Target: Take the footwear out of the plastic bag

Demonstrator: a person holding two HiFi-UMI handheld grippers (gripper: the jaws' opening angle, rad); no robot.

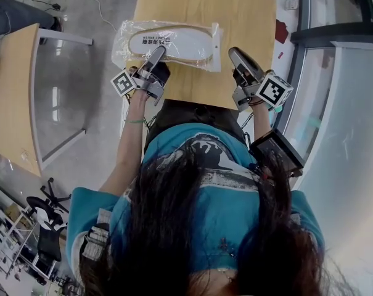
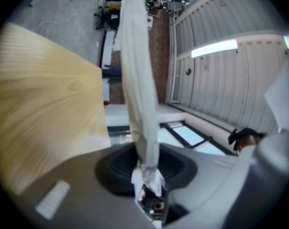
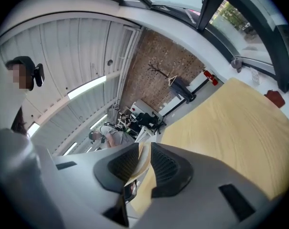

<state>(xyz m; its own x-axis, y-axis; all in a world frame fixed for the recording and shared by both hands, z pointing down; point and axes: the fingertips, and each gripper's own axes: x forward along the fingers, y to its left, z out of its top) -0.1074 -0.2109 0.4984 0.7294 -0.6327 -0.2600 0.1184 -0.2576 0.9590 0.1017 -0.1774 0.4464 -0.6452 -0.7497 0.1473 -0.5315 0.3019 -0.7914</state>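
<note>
Left gripper (image 1: 156, 54) clamps the near edge of the plastic bag (image 1: 123, 41) on the wooden table (image 1: 241, 11) — slipper (image 1: 174, 42) inside — while right gripper (image 1: 235, 54), jaws slightly parted, holds nothing nearby.

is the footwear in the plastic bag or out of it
In. The head view shows the footwear lying inside the clear plastic bag on the table, film over all of it; the left gripper pinches the bag's edge.

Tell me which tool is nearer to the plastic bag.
Left. The left tool grips the plastic bag at its near edge; the right tool sits just off its right end, empty.
</note>
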